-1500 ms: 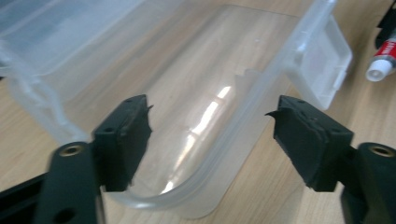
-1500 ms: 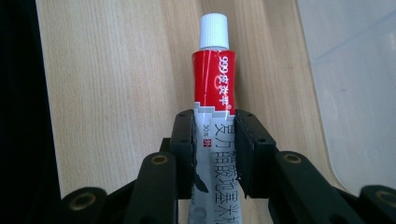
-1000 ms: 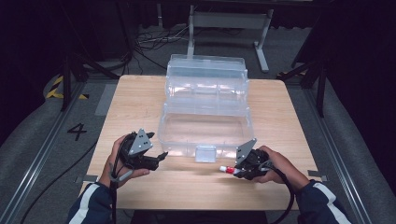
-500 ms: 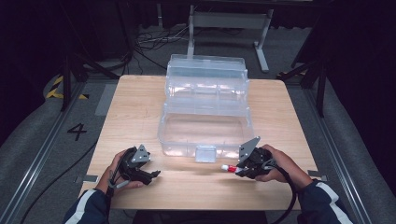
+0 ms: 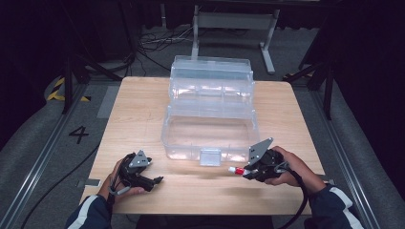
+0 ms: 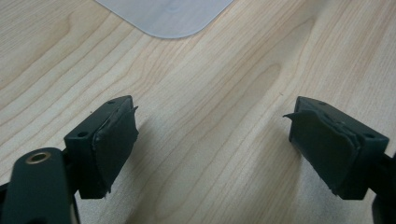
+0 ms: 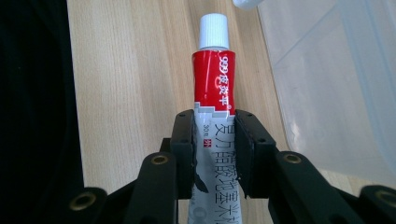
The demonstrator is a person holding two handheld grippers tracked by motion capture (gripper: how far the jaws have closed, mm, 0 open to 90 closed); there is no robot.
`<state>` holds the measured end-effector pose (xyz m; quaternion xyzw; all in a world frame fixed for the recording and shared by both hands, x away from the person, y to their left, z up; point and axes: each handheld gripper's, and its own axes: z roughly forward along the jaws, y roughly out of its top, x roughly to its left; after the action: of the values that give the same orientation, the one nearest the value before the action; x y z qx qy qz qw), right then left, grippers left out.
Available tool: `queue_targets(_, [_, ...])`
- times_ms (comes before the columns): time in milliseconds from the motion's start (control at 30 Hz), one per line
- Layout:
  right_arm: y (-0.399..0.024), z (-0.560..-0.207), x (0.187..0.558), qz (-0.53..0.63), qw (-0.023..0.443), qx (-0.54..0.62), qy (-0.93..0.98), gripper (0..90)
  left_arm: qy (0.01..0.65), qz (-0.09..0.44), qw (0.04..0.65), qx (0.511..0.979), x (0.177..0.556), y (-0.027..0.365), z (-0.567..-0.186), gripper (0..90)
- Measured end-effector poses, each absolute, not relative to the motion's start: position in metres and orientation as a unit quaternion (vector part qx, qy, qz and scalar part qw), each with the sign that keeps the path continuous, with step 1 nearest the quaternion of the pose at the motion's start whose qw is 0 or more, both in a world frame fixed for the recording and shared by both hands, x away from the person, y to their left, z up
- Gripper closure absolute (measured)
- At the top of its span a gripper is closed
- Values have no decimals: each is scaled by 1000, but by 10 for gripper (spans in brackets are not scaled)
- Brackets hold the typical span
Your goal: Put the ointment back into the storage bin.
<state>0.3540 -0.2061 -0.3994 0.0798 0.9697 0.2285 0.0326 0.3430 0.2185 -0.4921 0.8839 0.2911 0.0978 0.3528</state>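
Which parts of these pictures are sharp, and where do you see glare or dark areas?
High view: the wooden table is lit, the floor around it is dark, and the clear box reflects pale light. Right gripper view: the tube is sharp, with glare on its red part. Left gripper view: wood grain sharp, soft shadows beside the jaws.

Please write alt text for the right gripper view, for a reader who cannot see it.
The right gripper holds a red and white tube between its two black jaws, the white cap pointing away. Below it is a wooden table, with a clear plastic box at the right.
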Motion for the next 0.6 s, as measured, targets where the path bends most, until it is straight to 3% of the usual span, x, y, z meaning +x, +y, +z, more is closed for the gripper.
queue_targets(600, [-206, -358, 357, 216, 56, 73, 972, 710, 296, 99, 354, 882, 344, 218, -492, 157])
